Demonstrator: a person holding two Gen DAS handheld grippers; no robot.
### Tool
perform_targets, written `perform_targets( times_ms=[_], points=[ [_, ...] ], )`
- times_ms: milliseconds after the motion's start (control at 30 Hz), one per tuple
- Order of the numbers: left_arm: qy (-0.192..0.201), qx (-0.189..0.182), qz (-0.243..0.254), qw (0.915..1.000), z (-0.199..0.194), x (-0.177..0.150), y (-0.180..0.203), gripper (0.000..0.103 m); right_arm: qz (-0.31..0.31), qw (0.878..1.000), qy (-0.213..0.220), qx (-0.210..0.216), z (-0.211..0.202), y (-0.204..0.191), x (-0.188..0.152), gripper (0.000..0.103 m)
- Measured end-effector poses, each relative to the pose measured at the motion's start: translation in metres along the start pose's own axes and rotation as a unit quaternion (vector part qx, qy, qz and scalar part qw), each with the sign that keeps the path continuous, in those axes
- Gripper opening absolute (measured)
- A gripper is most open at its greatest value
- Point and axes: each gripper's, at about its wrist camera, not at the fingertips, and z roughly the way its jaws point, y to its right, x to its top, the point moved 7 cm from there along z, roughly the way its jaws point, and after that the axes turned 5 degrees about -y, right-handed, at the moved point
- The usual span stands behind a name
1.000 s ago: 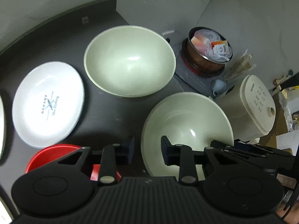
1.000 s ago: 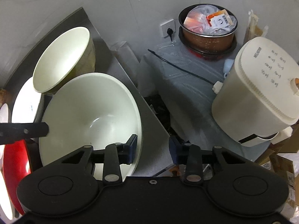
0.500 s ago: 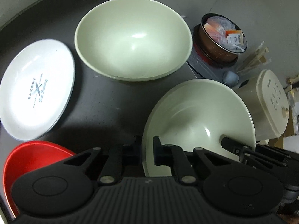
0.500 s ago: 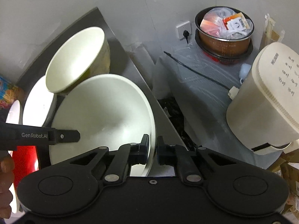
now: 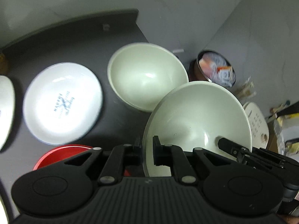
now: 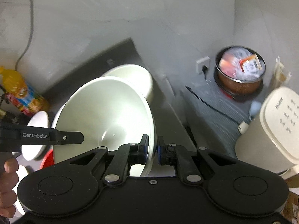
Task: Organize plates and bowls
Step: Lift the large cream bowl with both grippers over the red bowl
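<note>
Now both tools grip one wide pale-green ceramic bowl point(image 5: 196, 119). Left gripper point(image 5: 146, 150), bottom centre of its view, is pinched narrow on the bowl's near-left rim, one finger inside, one outside. Right gripper point(image 6: 152, 148) is clamped the same way on the opposite rim; its finger shows at lower right of the left view, inside the bowl. Bowl sits tilted, overlapping the edge of a second pale-green deep bowl point(image 5: 147, 76) at frame centre on the dark countertop point(image 5: 78, 43). Left of that lies a white shallow plate with blue printed lettering point(image 5: 62, 103); a red bowl point(image 5: 61, 154) shows partly, lower left, behind the left gripper. Upper right: a brown metal pot stuffed with packets point(image 6: 240, 74), and a cream rice cooker point(image 6: 271, 128) at the right edge.
</note>
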Motion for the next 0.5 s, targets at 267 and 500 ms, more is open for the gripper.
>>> perform_targets(
  times_ms=[267, 500],
  points=[
    [0.031, -0.001, -0.024, 0.9992, -0.045, -0.005, -0.038, 0.010, -0.034, 0.999, 0.008, 0.021, -0.006, -0.048, -0.002, 0.011],
    [0.038, 0.006, -0.048, 0.9981, -0.063, -0.018, -0.075, 0.010, -0.050, 0.998, -0.001, 0.028, -0.002, -0.081, -0.012, 0.011]
  ],
)
